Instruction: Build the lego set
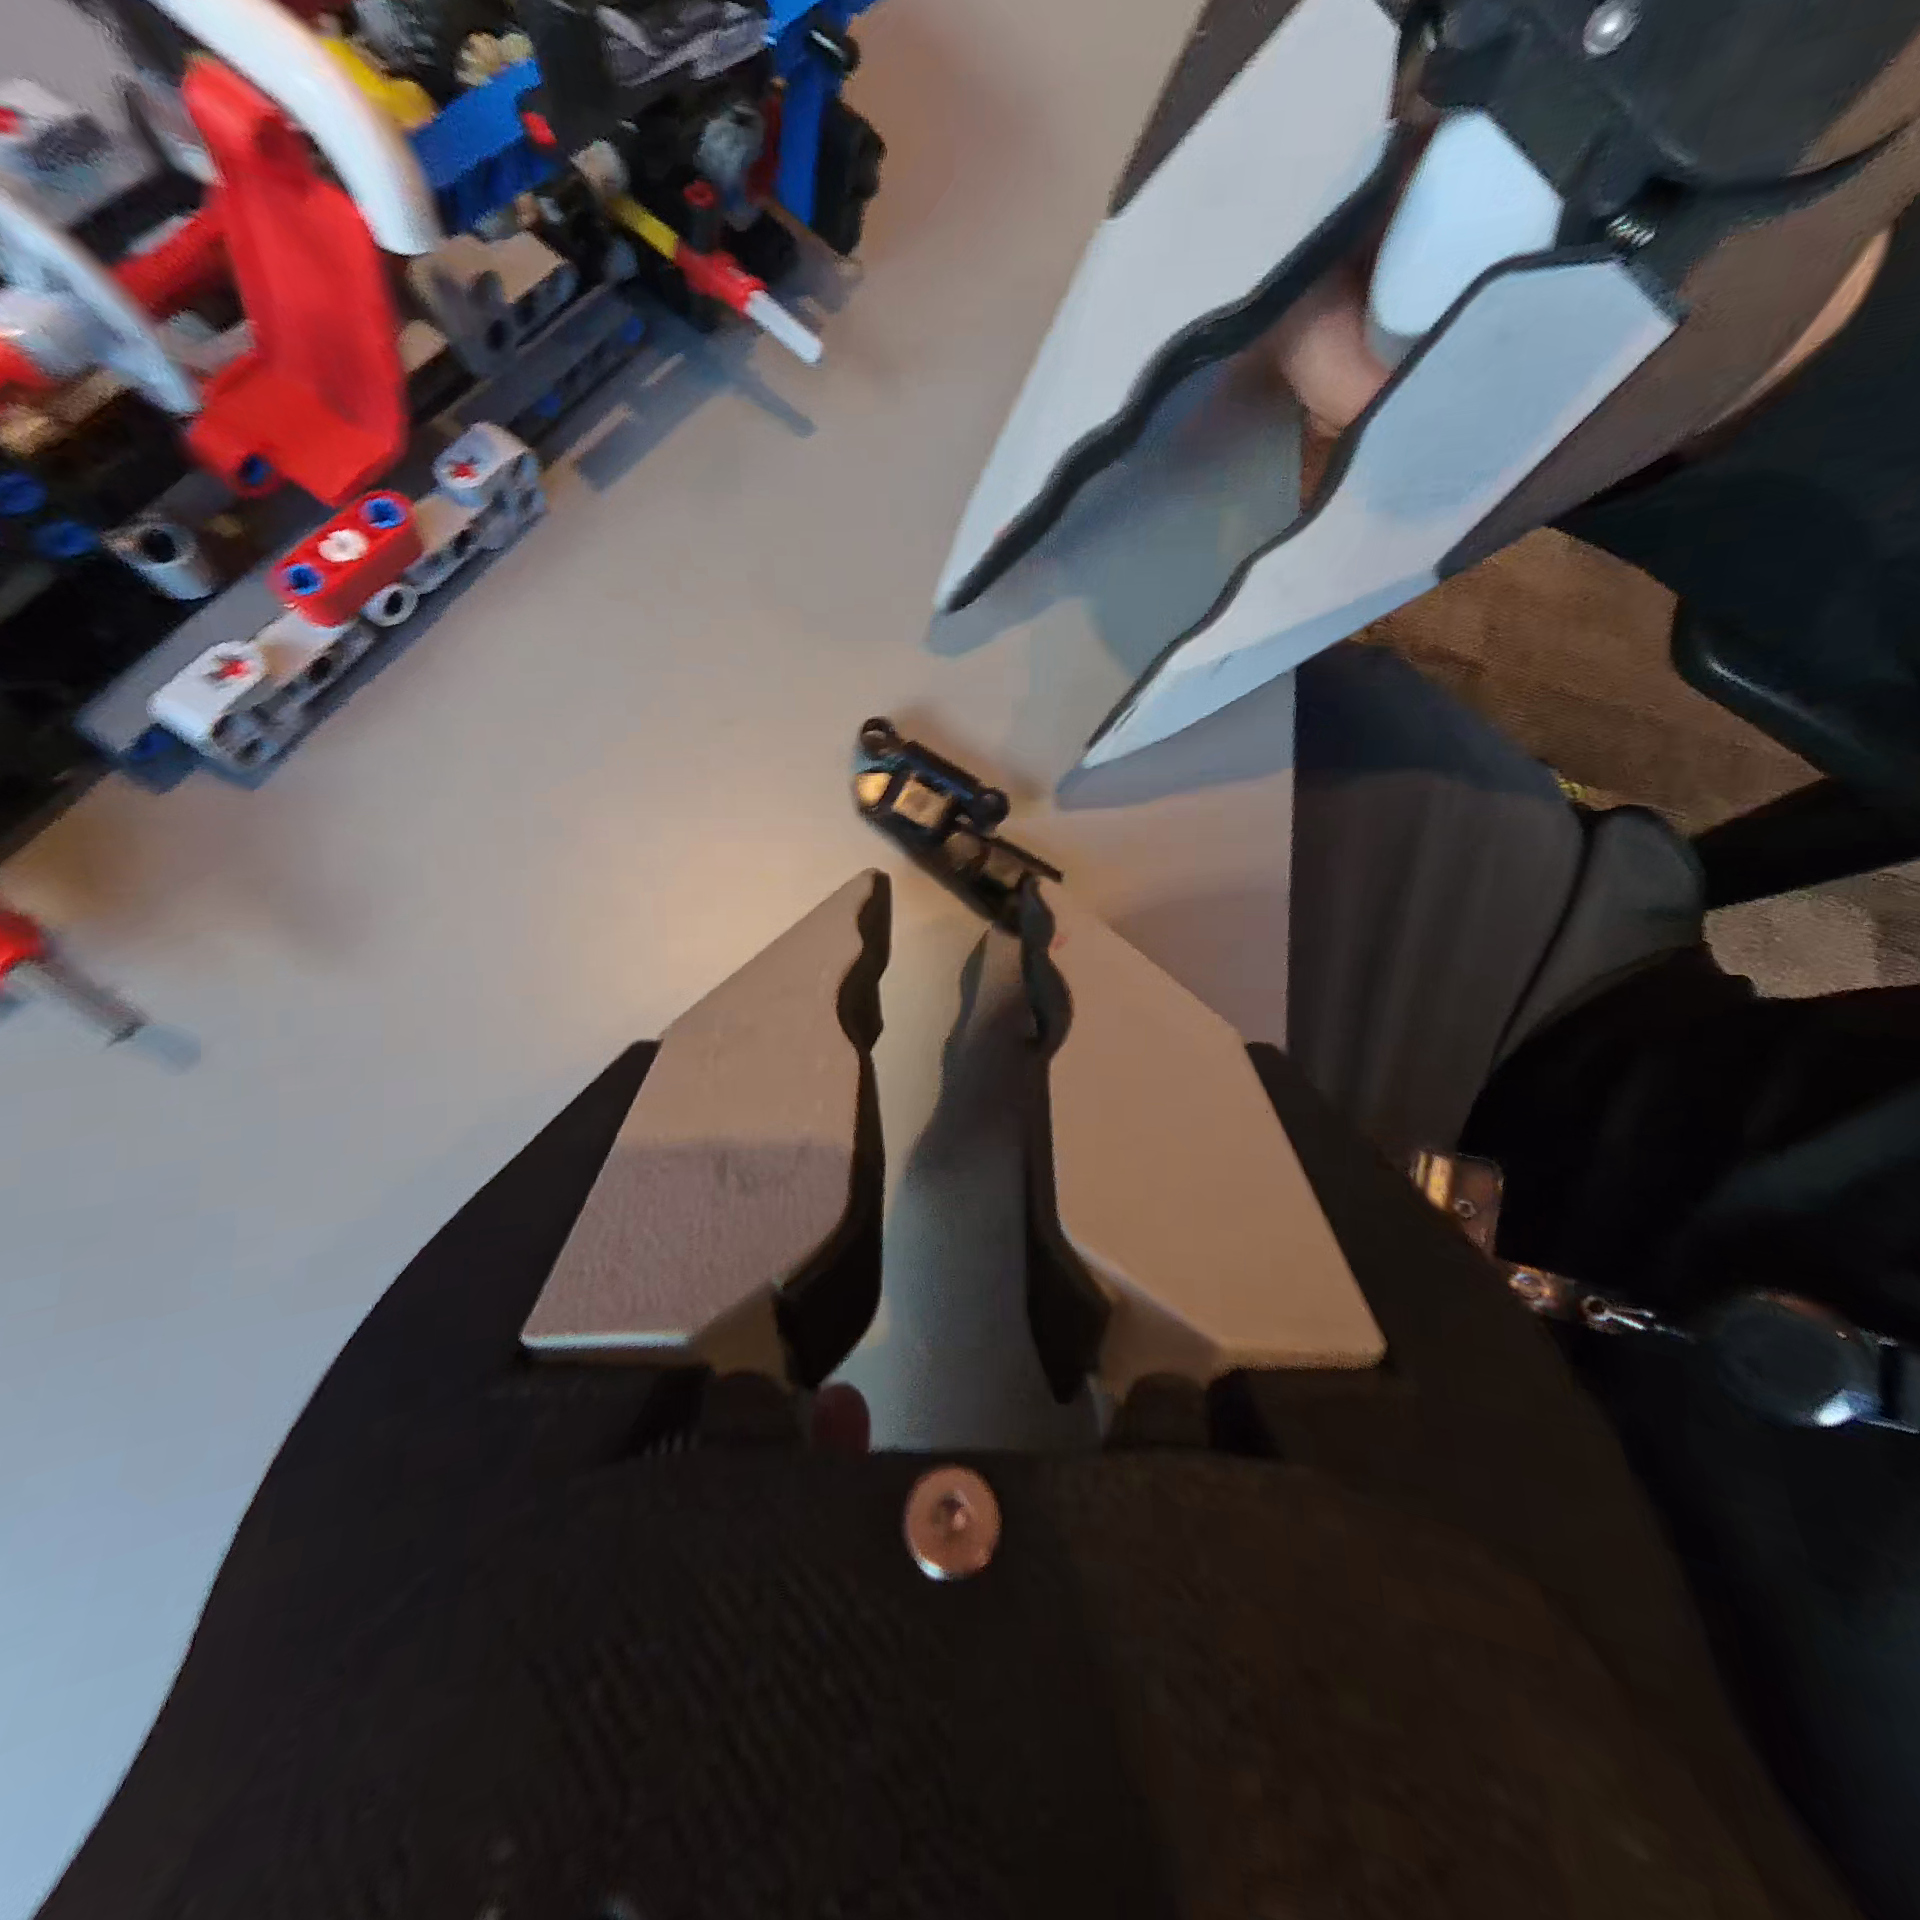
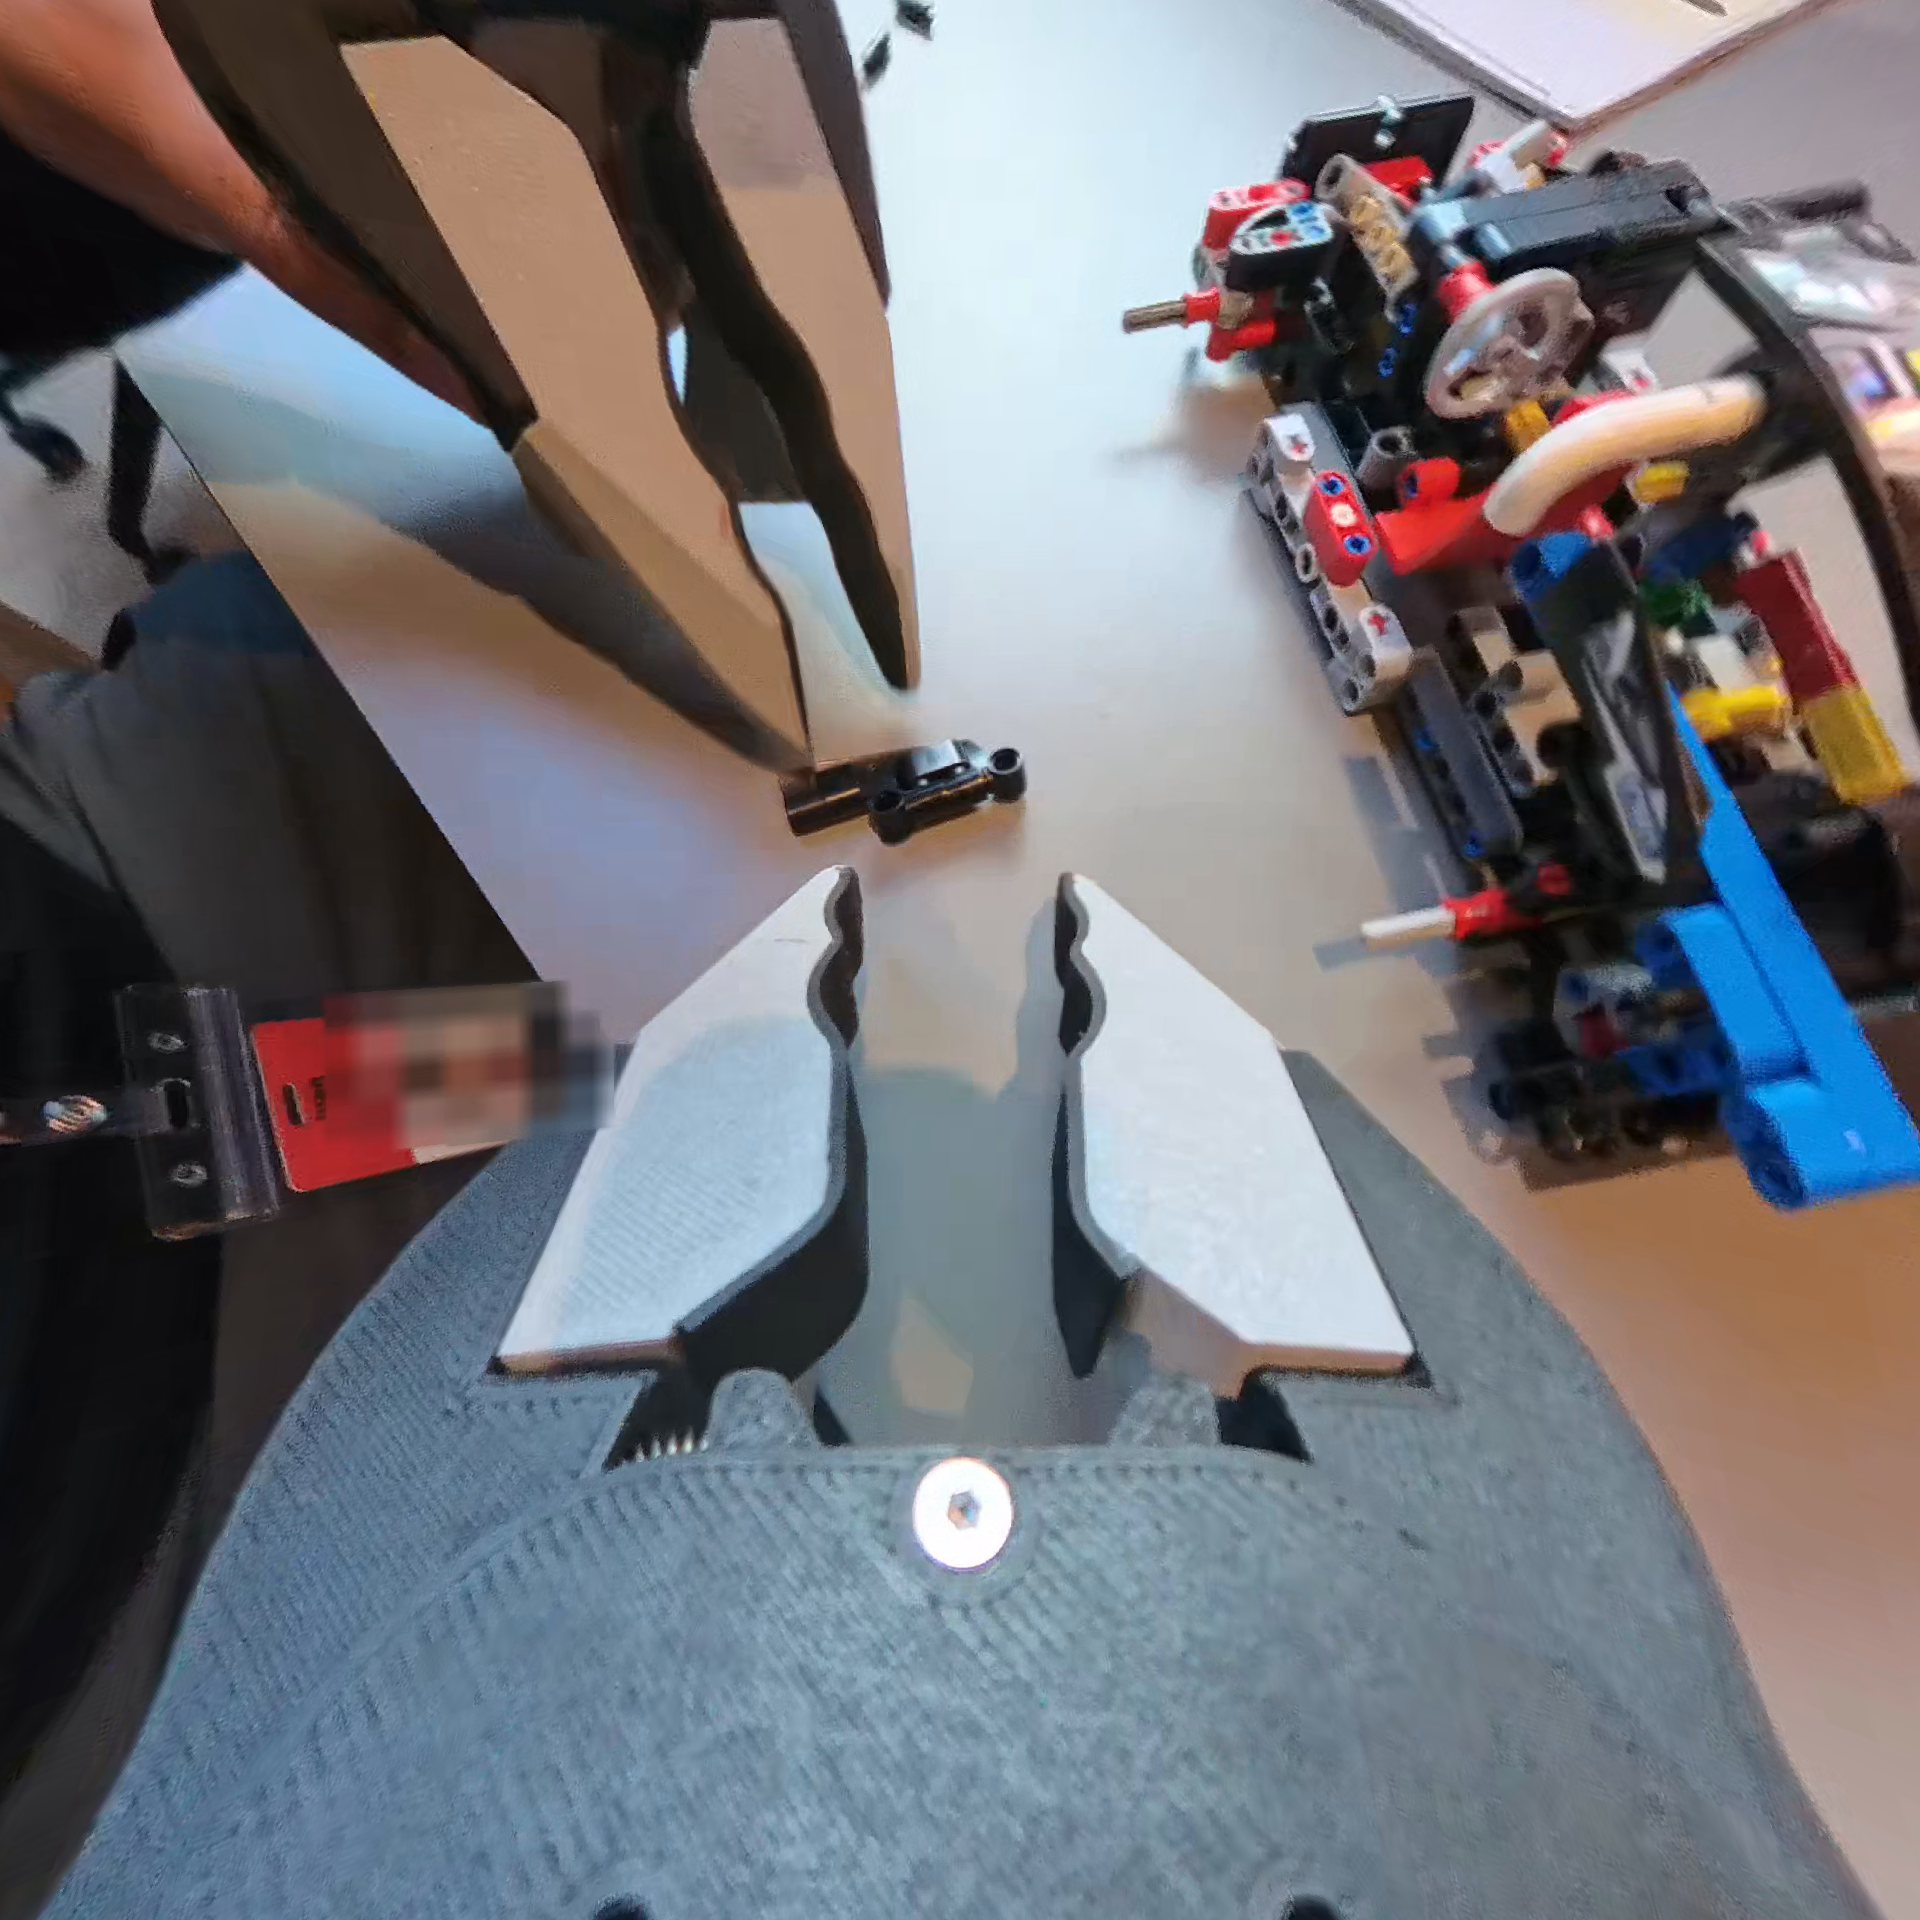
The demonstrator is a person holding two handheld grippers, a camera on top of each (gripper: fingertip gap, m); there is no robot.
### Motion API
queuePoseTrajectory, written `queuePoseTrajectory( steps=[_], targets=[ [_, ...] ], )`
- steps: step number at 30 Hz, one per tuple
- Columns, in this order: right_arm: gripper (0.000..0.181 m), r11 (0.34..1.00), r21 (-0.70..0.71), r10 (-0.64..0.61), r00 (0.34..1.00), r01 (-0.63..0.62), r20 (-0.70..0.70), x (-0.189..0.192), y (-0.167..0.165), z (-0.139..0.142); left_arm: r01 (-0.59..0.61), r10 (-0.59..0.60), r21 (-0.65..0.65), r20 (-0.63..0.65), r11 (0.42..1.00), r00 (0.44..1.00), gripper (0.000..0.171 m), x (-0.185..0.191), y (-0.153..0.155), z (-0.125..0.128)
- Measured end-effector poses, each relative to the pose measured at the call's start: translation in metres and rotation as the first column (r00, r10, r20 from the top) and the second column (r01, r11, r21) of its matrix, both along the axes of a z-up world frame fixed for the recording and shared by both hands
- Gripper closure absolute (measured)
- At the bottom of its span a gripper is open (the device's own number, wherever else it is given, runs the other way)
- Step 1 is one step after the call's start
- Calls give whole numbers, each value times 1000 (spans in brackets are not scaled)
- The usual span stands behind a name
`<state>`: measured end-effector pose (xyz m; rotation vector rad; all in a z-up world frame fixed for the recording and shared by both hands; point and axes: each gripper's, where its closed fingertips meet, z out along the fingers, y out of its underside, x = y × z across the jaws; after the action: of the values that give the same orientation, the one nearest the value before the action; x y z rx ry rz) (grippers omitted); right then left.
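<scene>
A small black Lego piece (image 1: 935,805) lies flat on the pale table (image 1: 520,935), also seen in the right wrist view (image 2: 914,790). My left gripper (image 1: 951,899) is open with a narrow gap, low over the table. Its right fingertip touches the piece's near end; the piece is not between the fingers. My right gripper (image 2: 958,883) is open and empty, its tips just short of the piece. Each gripper shows in the other's view, the right (image 1: 1013,681) and the left (image 2: 852,717). The part-built Lego vehicle (image 1: 312,364) stands off to the side, also seen in the right wrist view (image 2: 1558,623).
The table's edge (image 1: 1294,935) runs close by the piece, with a person's dark clothing beyond it. A badge on a clip (image 2: 343,1081) hangs by the right gripper. A booklet (image 2: 1558,42) and tiny black parts (image 2: 883,47) lie far off. A red pin with an axle (image 1: 62,987) lies at the left.
</scene>
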<state>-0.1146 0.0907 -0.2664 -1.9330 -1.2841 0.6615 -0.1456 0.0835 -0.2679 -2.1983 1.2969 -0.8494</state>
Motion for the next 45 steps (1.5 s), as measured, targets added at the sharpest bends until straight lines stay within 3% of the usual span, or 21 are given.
queuePoseTrajectory(
  steps=[6, 11, 18, 21, 24, 29, 45],
  targets=[
    [146, 961, 166, 191, 963, -223, 189, -14, 9, -6, 24, -24, 3, -24, 1000, 999, 149, 9, -1, -5],
    [145, 954, 94, 258, 938, -286, 233, -18, 10, -9, 33, -33, 8, -15, 999, 999, 151, 10, 0, -5],
    [149, 984, 47, 163, 973, -173, 162, -16, 9, -10, 30, -28, -30, 49, 999, 998, 156, 12, -1, -5],
    [133, 989, 103, 90, 983, -107, 158, -11, 14, -9, 27, -24, -44, 63, 999, 998, 157, 12, -3, -5],
    [142, 997, 29, 62, 989, -66, 132, -10, 9, -11, 30, -27, -38, 64, 999, 998, 157, 13, -3, -5],
    [145, 999, 33, -8, 991, 3, 133, -7, 10, -11, 17, -16, -22, 56, 1000, 998, 157, 13, -4, -5],
    [152, 998, 57, -24, 996, 19, 87, -10, 4, -11, -20, 19, 16, 68, 1000, 998, 157, 16, 0, -6]
  ],
)
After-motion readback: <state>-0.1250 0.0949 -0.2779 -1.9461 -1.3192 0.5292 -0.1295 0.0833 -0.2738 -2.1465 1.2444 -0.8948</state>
